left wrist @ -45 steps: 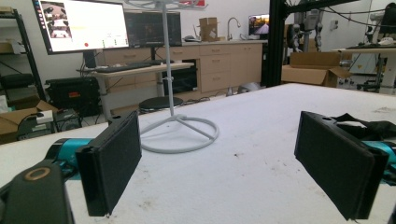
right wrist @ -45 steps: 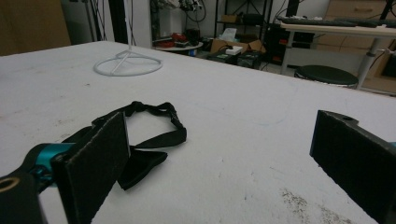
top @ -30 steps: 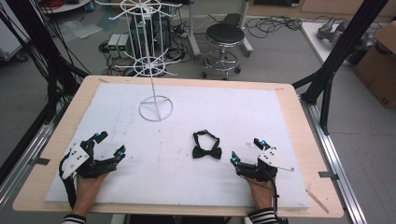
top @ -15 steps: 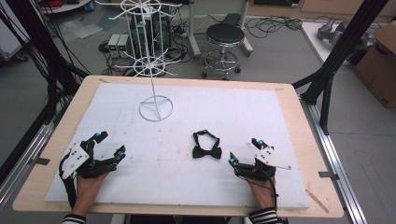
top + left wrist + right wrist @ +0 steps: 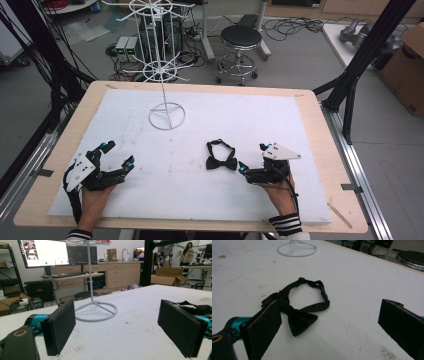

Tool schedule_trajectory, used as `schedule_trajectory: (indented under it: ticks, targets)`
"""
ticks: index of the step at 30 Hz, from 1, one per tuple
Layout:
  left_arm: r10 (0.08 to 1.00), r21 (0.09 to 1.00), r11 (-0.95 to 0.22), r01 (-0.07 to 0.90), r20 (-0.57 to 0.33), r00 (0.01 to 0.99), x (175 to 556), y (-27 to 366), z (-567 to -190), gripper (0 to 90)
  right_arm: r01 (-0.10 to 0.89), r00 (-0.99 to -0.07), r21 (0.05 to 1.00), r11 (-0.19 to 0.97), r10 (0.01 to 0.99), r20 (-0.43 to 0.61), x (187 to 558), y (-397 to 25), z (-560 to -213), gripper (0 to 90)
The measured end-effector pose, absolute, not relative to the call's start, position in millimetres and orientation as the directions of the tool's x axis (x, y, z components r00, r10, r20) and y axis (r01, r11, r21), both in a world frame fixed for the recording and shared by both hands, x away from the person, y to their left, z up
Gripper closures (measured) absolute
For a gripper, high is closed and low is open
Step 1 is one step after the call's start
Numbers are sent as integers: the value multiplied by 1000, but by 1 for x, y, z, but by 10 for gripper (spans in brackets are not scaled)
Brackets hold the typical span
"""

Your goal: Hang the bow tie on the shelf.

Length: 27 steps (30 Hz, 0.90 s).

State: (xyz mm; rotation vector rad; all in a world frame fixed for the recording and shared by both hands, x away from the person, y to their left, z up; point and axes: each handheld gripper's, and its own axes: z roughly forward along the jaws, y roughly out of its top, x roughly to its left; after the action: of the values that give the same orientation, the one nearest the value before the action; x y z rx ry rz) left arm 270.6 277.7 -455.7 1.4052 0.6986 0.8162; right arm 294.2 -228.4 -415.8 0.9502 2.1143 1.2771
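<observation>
Bow tie of black fabric (image 5: 221, 159) lies flat on the white tabletop (image 5: 300, 130), just beside the right tool (image 5: 251, 161), probably to be hung on the white wire rack (image 5: 165, 75).

From the left tool (image 5: 117, 327), jaws wide apart, holding nothing.

From the right tool (image 5: 332, 327), jaws spread wide before the bow tie (image 5: 297, 305), empty.
</observation>
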Motion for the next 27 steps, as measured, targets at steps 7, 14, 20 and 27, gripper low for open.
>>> schedule_trajectory:
  ticks: [7,14,20,27]
  targets:
    - [828,997,-6,-77,49,559,271,277,-456,151,290,-685,866,407,720,-109,301,-219,-404,48]
    - [828,997,-8,-77,50,559,271,277,-456,151,345,-742,797,495,664,-91,310,-210,-401,54]
    - [828,997,-7,-77,49,559,271,277,-456,151,384,-749,773,504,660,-58,319,-203,-397,54]
    - [828,997,-8,-77,49,558,271,278,-456,151,435,-742,731,525,669,-39,328,-195,-402,54]
